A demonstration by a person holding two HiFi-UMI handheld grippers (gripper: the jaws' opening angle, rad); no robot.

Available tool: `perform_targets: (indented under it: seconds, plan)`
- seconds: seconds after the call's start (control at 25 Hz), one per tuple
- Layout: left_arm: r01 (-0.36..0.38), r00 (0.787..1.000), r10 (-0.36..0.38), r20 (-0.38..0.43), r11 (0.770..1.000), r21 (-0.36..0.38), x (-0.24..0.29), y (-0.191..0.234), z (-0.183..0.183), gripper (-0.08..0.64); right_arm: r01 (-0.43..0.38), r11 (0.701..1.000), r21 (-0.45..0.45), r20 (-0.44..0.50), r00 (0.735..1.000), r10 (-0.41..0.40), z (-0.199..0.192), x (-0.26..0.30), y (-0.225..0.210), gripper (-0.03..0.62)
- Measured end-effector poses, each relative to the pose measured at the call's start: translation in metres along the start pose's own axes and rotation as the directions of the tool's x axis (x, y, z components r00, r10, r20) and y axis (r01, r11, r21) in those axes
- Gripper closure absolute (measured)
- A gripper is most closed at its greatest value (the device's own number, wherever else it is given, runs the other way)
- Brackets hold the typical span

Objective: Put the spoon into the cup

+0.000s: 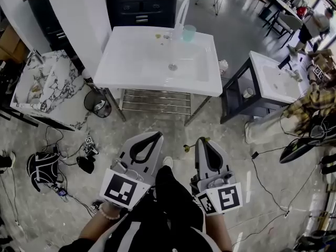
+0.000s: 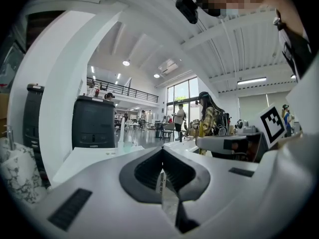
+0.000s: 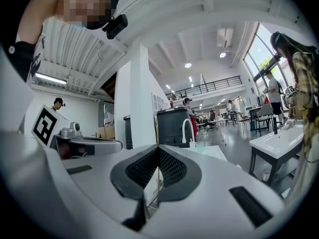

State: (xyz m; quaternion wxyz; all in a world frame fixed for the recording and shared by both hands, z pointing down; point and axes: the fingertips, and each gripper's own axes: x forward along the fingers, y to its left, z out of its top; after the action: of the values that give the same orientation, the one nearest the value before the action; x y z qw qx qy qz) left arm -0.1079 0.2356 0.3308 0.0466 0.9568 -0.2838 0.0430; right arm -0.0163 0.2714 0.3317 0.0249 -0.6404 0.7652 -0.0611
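Standing upright at the back of the sink (image 1: 131, 62), just beside the faucet (image 1: 182, 12), the cup (image 1: 189, 33) is looking empty, though it is too small in your head view to be sure. You are not carrying the spoon, and no view is showing it plainly: two specks (image 1: 161, 35) are lying on the back ledge near the cup, and either might be it, but they are too small to tell. You are holding both grippers low and close to your body, well apart from the sink. Your left gripper (image 1: 149, 136) is showing its jaws closed tip to tip with nothing between them, and your right gripper (image 1: 203, 139) is doing the same, pointing toward the sink. So the task is looking as if it is only starting: you are facing the whole job of reaching the sink, finding and picking up the spoon, and dropping it into the cup. Your own gripper bodies are blocking the lower half of each gripper view, and the sink top is being cut off there.
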Motion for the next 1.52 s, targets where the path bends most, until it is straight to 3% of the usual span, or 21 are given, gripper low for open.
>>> perform_targets:
  seconds: [0.52,0.96,1.2,1.52]
  plan:
    - [-0.106,0.994,0.106,0.007,0.994,0.006,0.091,0.029,0.027,0.563,-0.089,0.996,0.008,-0.008,0.996,0.089,0.023,0.07,-0.084,0.591]
    - [-0.196,0.981,0.196,0.007,0.981,0.007,0.13,0.048,0.034,0.563,-0.163,0.986,0.011,-0.009,0.986,0.164,0.03,0.107,-0.122,0.592]
    - [-0.21,0.978,0.21,0.002,0.978,0.006,0.143,0.061,0.035,0.565,-0.152,0.988,0.012,-0.01,0.988,0.152,0.032,0.117,-0.137,0.591]
    - [-0.17,0.985,0.17,-0.002,0.985,0.03,0.174,0.084,0.034,0.564,-0.125,0.992,0.018,-0.029,0.992,0.125,0.025,0.147,-0.149,0.591]
